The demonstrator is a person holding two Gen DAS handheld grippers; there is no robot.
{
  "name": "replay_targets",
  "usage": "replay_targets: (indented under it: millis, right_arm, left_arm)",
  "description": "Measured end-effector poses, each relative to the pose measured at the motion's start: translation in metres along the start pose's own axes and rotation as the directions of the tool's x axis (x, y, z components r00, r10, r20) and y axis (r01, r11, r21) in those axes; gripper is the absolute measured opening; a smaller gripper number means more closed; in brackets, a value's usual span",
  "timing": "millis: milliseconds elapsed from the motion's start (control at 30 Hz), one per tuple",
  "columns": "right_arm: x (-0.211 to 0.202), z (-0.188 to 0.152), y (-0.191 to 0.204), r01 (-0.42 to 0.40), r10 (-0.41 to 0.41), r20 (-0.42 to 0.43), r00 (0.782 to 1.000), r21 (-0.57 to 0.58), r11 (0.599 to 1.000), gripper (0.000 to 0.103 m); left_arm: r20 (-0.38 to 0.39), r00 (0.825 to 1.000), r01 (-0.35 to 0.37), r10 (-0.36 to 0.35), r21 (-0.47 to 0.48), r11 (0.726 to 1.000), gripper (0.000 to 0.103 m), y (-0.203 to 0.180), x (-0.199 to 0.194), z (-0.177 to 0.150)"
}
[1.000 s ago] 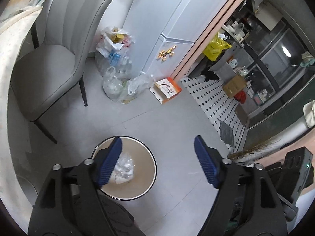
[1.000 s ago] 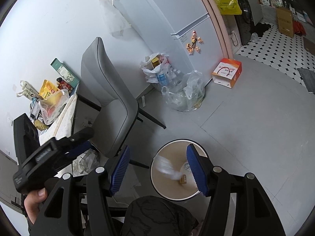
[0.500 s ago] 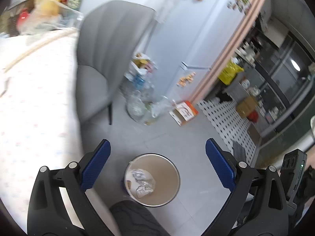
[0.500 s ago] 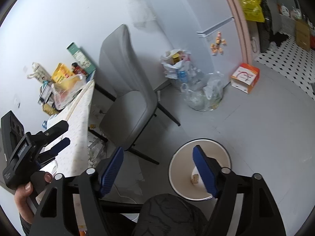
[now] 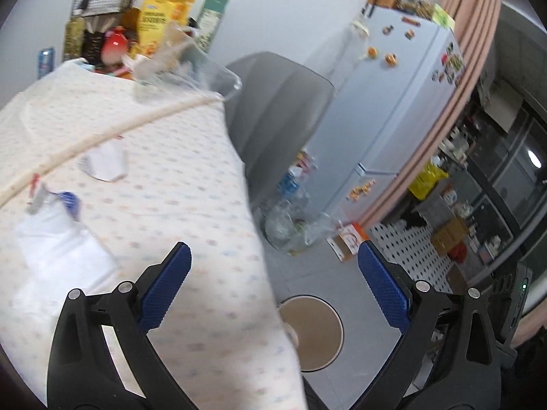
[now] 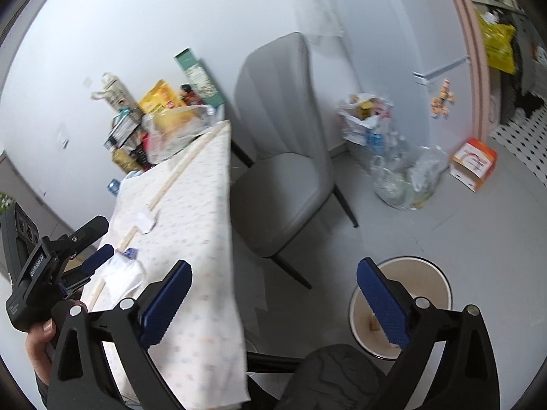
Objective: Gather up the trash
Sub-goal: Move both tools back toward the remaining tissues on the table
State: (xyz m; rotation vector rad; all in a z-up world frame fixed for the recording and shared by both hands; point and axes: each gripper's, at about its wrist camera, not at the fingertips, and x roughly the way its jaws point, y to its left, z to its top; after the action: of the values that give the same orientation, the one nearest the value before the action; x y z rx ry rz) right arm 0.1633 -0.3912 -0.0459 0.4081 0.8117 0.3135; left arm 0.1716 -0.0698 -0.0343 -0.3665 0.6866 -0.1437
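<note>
The left gripper (image 5: 273, 273) hung wide open and empty over the desk (image 5: 191, 184) edge; the right gripper (image 6: 273, 290), fingers just spread, held nothing between desk and bin (image 6: 441, 273). Crumpled white trash (image 5: 58, 235) lay near the desk's left edge, a smaller scrap (image 5: 102, 164) beside the stick (image 5: 112, 133). The bin stood on the floor by the chair (image 6: 283, 157)

No txt legible except small white wording on left gripper (image 6: 97, 256) body, too blurred to read.
</note>
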Motion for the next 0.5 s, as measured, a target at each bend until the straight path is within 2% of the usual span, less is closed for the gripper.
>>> replay_targets:
  millis: [500]
  right_arm:
    - [0.024, -0.003, 0.098, -0.148, 0.140, -0.064, 0.988, -0.141, 0.979, 0.095]
  left_arm:
    - [0.067, 0.992, -0.104, 0.109, -0.083, 0.991, 0.097, 0.076, -0.064, -0.005]
